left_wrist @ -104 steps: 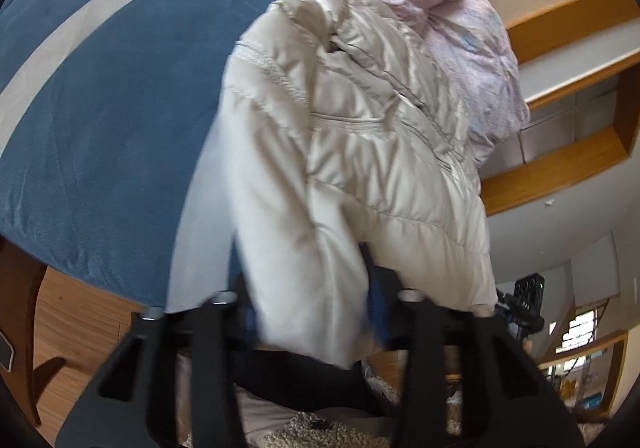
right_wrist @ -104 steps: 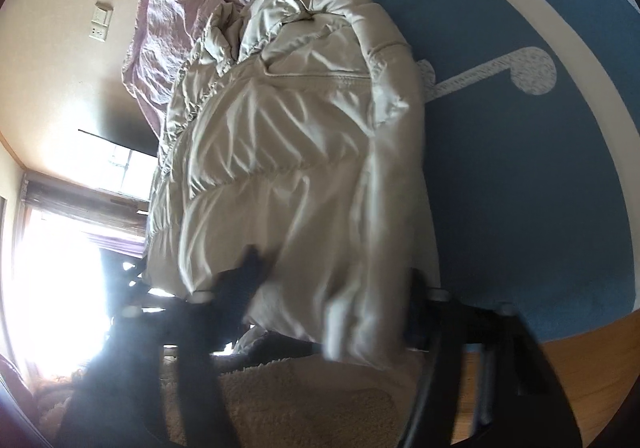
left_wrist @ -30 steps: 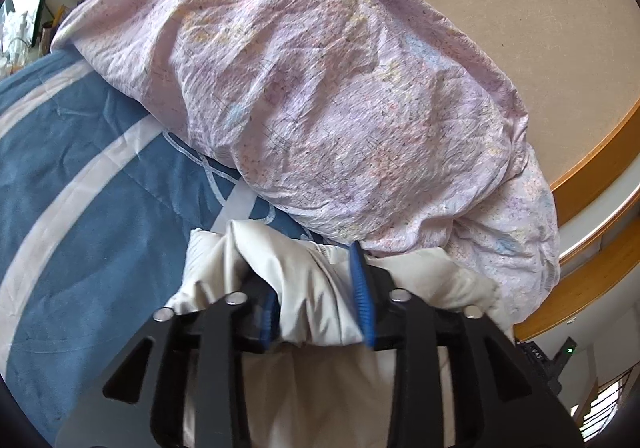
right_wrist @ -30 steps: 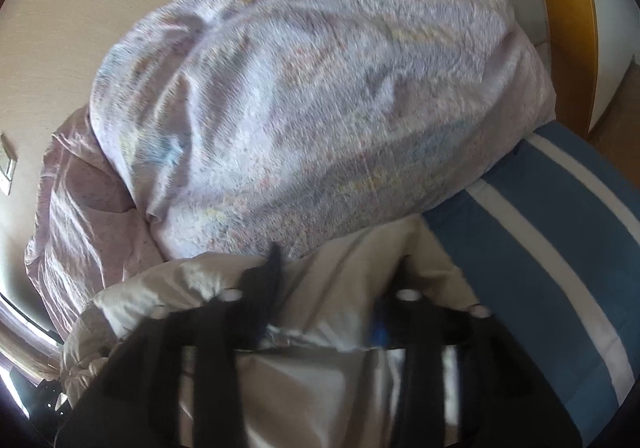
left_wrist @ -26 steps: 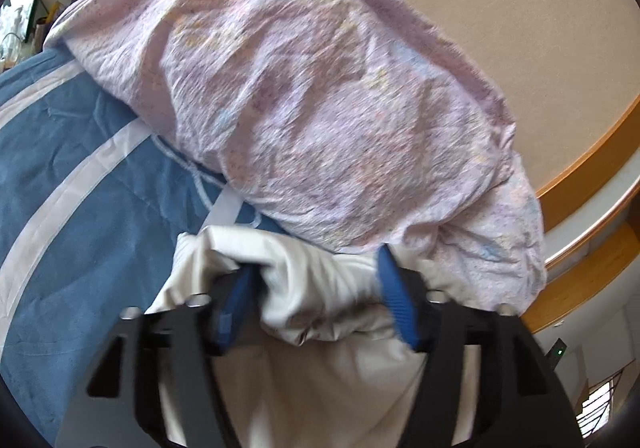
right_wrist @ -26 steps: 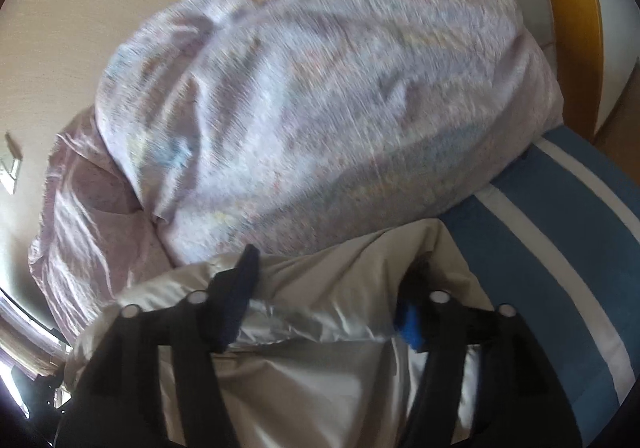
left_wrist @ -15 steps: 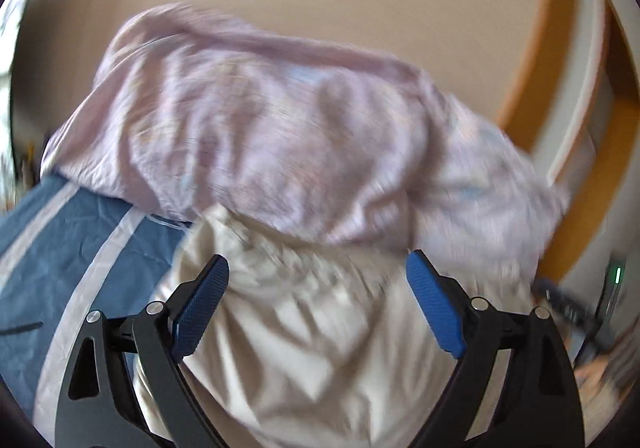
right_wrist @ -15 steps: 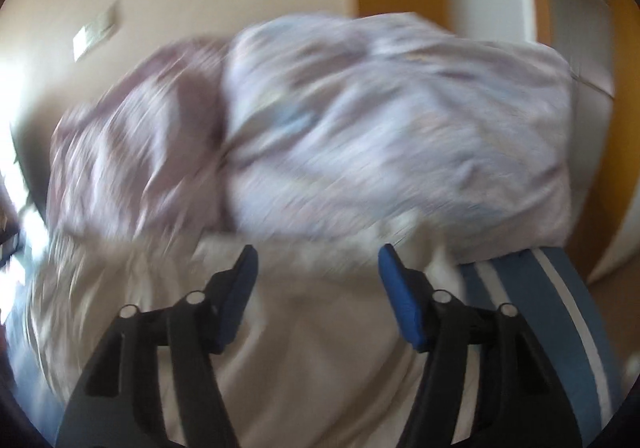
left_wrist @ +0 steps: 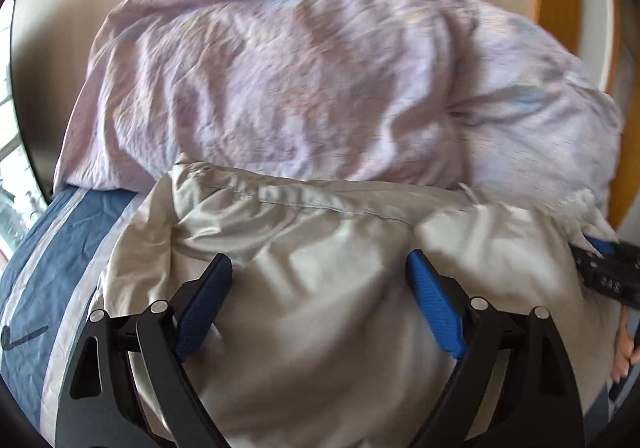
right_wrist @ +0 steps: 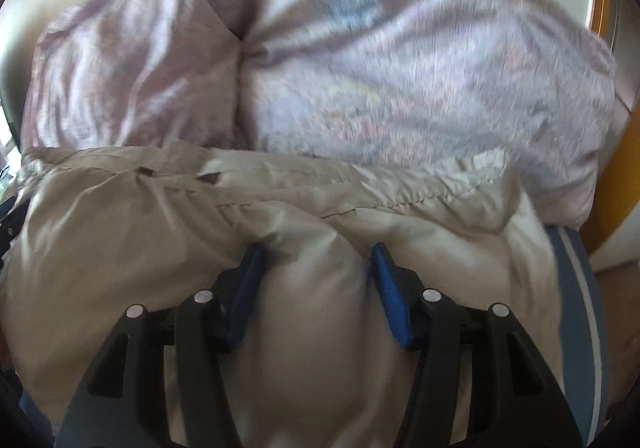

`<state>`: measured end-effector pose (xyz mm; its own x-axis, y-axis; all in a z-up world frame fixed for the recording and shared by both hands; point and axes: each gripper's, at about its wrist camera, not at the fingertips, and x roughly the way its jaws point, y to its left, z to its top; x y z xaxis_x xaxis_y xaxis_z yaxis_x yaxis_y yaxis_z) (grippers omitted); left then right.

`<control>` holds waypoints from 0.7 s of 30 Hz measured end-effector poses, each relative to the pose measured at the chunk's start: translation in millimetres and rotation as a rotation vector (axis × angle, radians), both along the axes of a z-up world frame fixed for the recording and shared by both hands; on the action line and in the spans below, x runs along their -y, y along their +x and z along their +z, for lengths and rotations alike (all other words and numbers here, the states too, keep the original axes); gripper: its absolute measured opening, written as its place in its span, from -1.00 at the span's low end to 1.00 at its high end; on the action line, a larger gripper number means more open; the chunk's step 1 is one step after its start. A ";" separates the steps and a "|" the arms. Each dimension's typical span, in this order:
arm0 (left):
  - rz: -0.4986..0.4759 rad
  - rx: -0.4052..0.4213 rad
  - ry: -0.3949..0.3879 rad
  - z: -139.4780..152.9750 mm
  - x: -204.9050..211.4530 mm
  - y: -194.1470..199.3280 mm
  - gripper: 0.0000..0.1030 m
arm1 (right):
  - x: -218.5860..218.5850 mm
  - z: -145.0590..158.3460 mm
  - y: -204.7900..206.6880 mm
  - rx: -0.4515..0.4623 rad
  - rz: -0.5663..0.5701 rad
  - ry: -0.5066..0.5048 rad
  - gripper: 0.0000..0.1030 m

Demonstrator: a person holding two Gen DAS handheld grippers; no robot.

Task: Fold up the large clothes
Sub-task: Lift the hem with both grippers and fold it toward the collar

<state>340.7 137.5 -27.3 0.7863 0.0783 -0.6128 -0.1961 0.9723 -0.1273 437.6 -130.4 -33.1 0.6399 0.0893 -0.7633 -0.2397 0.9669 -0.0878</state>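
Both the left gripper [left_wrist: 318, 272] and right gripper [right_wrist: 316, 260] hang released over the cream jacket [left_wrist: 320, 248] — a rumpled pink duvet [left_wrist: 320, 88] crowds the bed's [left_wrist: 60, 248] far edge.

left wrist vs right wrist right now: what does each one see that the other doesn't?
Only the left wrist view shows the other hand-held gripper at the right edge, a dark emblem on the blue bedspread, and window light at far left.

Only the right wrist view shows the deep crease between the two humps of bedding, and a strip of wood floor at right.

Both show the cream puffer jacket lying folded against the pink floral duvet, the striped bedspread, and their own gripper open over the jacket: left hand-held gripper, right hand-held gripper.
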 end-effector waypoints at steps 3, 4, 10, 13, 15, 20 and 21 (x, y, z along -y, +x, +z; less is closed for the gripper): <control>0.048 -0.034 -0.007 -7.5 -7.4 13.0 0.75 | -1.2 -12.5 17.8 -0.046 -0.040 -0.002 0.20; 0.058 -0.039 -0.012 -8.5 -9.0 15.8 0.75 | -1.5 -15.7 22.2 -0.056 -0.051 -0.003 0.21; 0.115 -0.055 -0.003 -17.2 -13.8 27.4 0.79 | 1.0 -31.7 35.9 -0.074 -0.073 0.008 0.27; 0.134 -0.060 0.007 -21.1 -11.2 33.2 0.83 | 1.4 -36.4 36.7 -0.063 -0.084 0.009 0.28; 0.132 -0.076 0.018 -21.2 -9.7 34.4 0.83 | 3.0 -35.5 35.8 -0.066 -0.080 0.012 0.28; 0.080 -0.058 -0.079 0.3 -25.6 1.1 0.82 | 38.4 -0.8 11.0 -0.003 -0.083 0.182 0.26; 0.082 -0.040 -0.076 6.1 -29.9 -3.6 0.82 | 48.7 7.1 6.4 0.024 -0.098 0.207 0.26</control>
<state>337.1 167.3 -21.2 0.7538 0.0935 -0.6504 -0.2813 0.9405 -0.1908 444.0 -179.2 -26.1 0.6711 0.1785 -0.7196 -0.1438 0.9835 0.1098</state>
